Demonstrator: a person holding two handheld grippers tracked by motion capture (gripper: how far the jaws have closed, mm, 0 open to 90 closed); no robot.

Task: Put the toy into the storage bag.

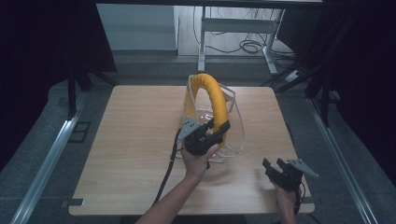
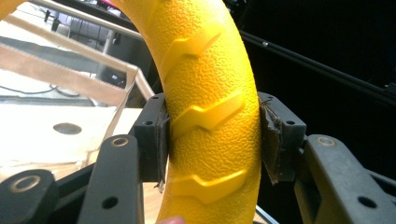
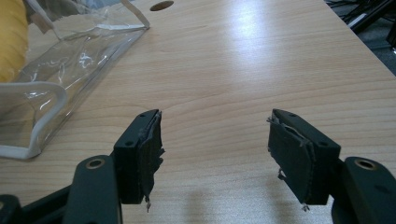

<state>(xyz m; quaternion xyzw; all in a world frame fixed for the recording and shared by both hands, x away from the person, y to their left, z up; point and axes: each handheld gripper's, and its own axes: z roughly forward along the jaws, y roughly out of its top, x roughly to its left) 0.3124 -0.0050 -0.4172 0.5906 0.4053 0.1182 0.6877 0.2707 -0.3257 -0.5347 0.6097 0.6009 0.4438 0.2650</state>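
Observation:
A yellow textured ring (image 1: 212, 95) stands upright inside a clear plastic bag (image 1: 233, 123) with white trim at the table's middle. My left gripper (image 1: 215, 131) is shut on the ring's lower right part; in the left gripper view both pads press the yellow ring (image 2: 210, 112) from either side. My right gripper (image 1: 274, 164) hovers near the table's front right corner, open, with nothing between its fingers. In the right gripper view the bag (image 3: 70, 60) lies to the left, and a bit of the ring (image 3: 11, 39) shows at the far left.
The light wooden table (image 1: 130, 140) has bare room on its left half and in front of the right gripper. A cable hole (image 3: 161, 5) sits near the table's far edge. A desk frame and cables (image 1: 252, 44) stand on the floor beyond.

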